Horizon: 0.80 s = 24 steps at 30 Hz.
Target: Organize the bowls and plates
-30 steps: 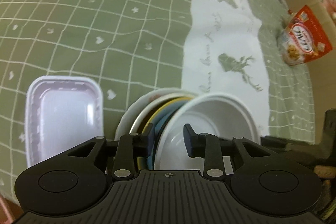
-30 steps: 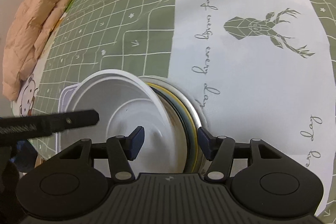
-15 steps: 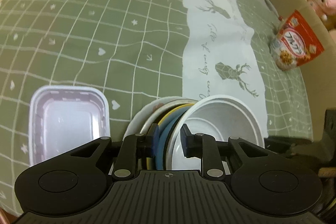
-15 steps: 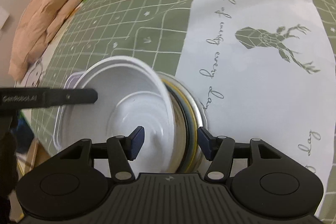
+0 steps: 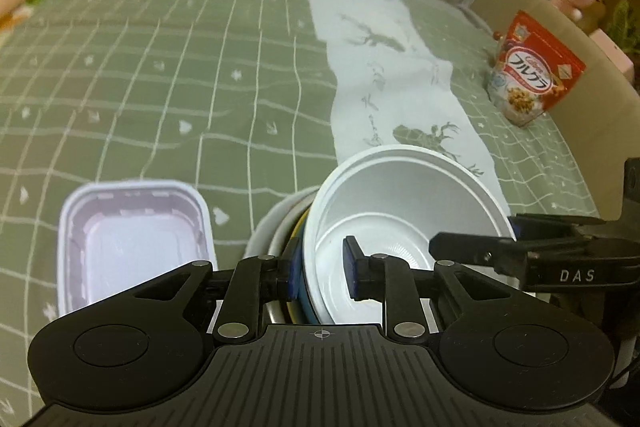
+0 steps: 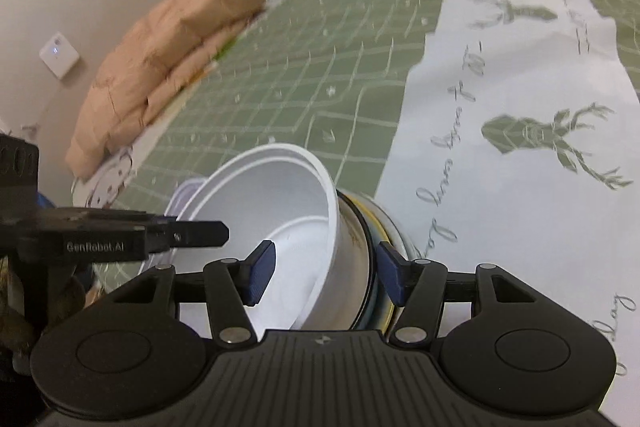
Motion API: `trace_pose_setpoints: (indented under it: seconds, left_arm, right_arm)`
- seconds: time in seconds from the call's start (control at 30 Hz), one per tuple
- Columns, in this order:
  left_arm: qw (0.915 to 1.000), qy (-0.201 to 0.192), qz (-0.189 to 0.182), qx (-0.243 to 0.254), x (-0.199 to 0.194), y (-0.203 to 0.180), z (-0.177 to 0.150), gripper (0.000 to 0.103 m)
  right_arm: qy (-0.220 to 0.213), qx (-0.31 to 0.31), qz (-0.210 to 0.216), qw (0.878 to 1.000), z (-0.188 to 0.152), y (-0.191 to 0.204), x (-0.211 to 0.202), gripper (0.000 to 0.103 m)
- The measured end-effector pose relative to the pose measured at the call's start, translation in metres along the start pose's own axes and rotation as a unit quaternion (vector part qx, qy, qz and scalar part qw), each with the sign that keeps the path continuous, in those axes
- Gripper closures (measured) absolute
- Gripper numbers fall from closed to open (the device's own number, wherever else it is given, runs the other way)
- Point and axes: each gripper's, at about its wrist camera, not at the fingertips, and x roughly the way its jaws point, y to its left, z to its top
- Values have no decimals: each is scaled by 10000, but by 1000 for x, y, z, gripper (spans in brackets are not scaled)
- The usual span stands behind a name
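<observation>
My left gripper (image 5: 320,275) has just been closing, now pinching the white bowl (image 5: 404,211) and plates (image 5: 296,247) between its pads; my right gripper (image 6: 322,277) clamps the same tilted stack; I keep both wrists level so nothing slides out

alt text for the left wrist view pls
The left gripper clamps the near rim of a round white plastic bowl tilted against stacked plates. An empty white rectangular tray sits left on green checked cloth.
</observation>
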Motion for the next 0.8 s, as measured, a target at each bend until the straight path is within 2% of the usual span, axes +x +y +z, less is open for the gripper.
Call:
trace_pose_setpoints:
  seconds: [0.07, 0.13, 0.2, 0.27, 0.37, 0.47, 0.53, 0.6, 0.67, 0.8]
  left_arm:
    - [9997, -188, 78, 168, -3, -2, -4, 78]
    - [9992, -374, 108, 114, -7, 0, -4, 78]
    - [9989, -444, 103, -68, -13, 3, -2, 78]
    - [9985, -386, -42, -391, -18, 11, 0, 78]
    - [9968, -287, 107, -744, -23, 18, -4, 78]
    - [9971, -143, 149, -733, -26, 19, -13, 78]
    - [9970, 59, -30, -774, -22, 20, -16, 78]
    - [9953, 285, -220, -895, -18, 20, -17, 76]
    - [9959, 357, -178, -813, -18, 16, -15, 76]
    - [9955, 472, -326, -757, -23, 12, -8, 75]
  right_arm:
    - [-287, -79, -34, 9996, -7, 4, 1, 46]
    - [-522, 31, -78, 9986, -9, 7, 5, 46]
    - [-566, 83, -195, 9982, -9, 13, 8, 47]
    - [-495, 28, -401, 9980, -6, 20, 7, 50]
    - [-538, 31, -592, 9968, -9, 24, -7, 50]
    - [-609, 117, -680, 9958, -18, 22, -18, 51]
    - [-474, 293, -644, 9964, -24, 21, -16, 55]
    - [-441, 472, -601, 9961, -30, 24, -15, 55]
    - [-498, 503, -703, 9950, -33, 27, -14, 55]
    - [-395, 836, -735, 9930, -32, 17, -9, 55]
